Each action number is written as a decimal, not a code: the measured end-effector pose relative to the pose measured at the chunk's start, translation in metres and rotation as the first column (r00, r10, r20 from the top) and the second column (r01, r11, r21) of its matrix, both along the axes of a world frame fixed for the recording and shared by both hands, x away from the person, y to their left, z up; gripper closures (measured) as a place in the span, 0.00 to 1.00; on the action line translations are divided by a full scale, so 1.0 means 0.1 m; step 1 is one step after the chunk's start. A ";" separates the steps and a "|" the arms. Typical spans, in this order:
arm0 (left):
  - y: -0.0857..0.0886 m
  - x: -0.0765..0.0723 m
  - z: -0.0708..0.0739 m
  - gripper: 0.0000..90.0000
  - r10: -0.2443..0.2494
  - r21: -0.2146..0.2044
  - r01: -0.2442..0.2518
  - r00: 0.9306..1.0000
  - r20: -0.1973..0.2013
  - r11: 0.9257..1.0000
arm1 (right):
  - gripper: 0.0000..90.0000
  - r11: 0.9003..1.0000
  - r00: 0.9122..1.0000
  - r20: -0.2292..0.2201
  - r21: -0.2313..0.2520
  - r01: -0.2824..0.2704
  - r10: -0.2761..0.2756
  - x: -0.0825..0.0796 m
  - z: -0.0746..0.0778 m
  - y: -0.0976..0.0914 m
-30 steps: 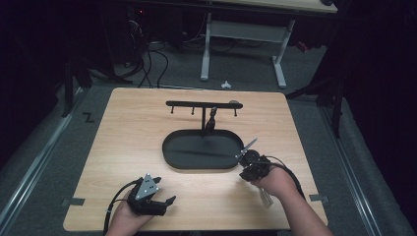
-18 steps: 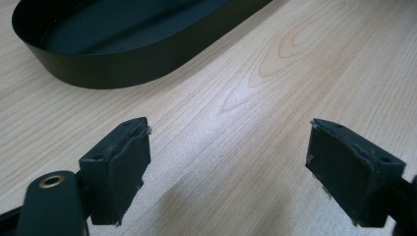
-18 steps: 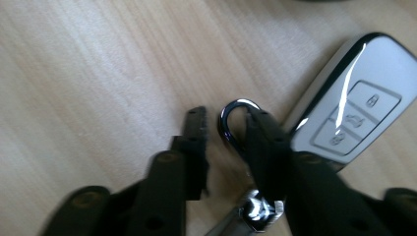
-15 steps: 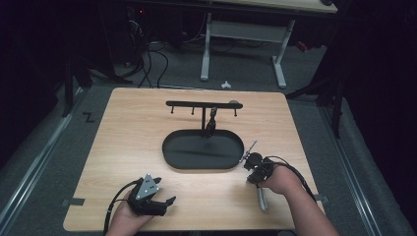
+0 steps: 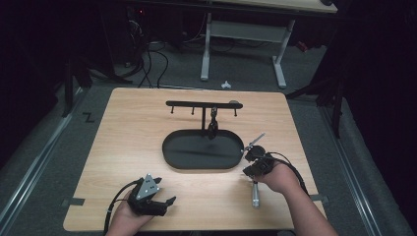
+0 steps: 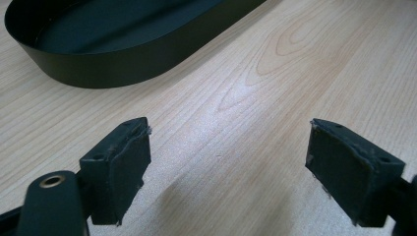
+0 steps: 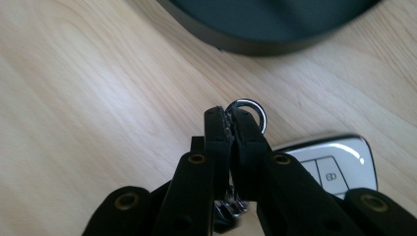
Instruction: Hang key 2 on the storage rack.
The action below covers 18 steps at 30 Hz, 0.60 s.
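So: black oval tray [image 5: 202, 150] sits mid-counter [image 5: 128, 128], with a hook rack [image 5: 202, 104] standing at its far rim; neither blocks anything. Right claw [image 7: 230, 117] is clamped shut on the key ring [image 7: 251, 109], just off the tray's right end, hand low near the counter's right edge. Car key fob [image 7: 339, 164] lies on the wood beside it, partly hidden by the jaws. Left claw [image 6: 226, 162] rests near the front edge, jaws wide, holding nothing.

The right gripper [image 7: 230, 120] sits over the table [image 5: 128, 147], its jaws pinched on a key ring [image 7: 247, 105]. The key fob [image 7: 328, 164] lies just right of it. The tray [image 5: 202, 150] lies just ahead, the rack [image 5: 204, 104] behind that. The left gripper [image 6: 226, 162] lies well left, nearer the table's front edge.
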<state>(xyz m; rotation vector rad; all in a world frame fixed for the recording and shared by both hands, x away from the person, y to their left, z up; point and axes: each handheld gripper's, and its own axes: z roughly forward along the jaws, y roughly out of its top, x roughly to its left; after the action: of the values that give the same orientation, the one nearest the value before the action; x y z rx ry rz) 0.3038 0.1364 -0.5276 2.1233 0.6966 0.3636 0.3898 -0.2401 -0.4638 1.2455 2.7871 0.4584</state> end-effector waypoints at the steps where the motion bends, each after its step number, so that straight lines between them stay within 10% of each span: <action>1: 0.00 0.00 0.00 0.19 -0.001 0.000 0.001 1.000 0.000 1.000 | 0.97 1.000 1.000 -0.003 0.008 0.005 -0.005 -0.01 0.02 0.02; 18: 0.00 0.00 0.00 0.19 -0.004 0.002 0.004 1.000 0.000 1.000 | 0.86 0.998 0.999 0.048 -0.059 0.010 -0.007 0.01 -0.01 0.05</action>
<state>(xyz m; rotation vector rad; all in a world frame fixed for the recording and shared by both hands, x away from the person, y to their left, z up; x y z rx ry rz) 0.3038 0.1361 -0.5276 2.1268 0.6920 0.3619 0.3907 -0.2350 -0.4646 1.2175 2.7335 0.3963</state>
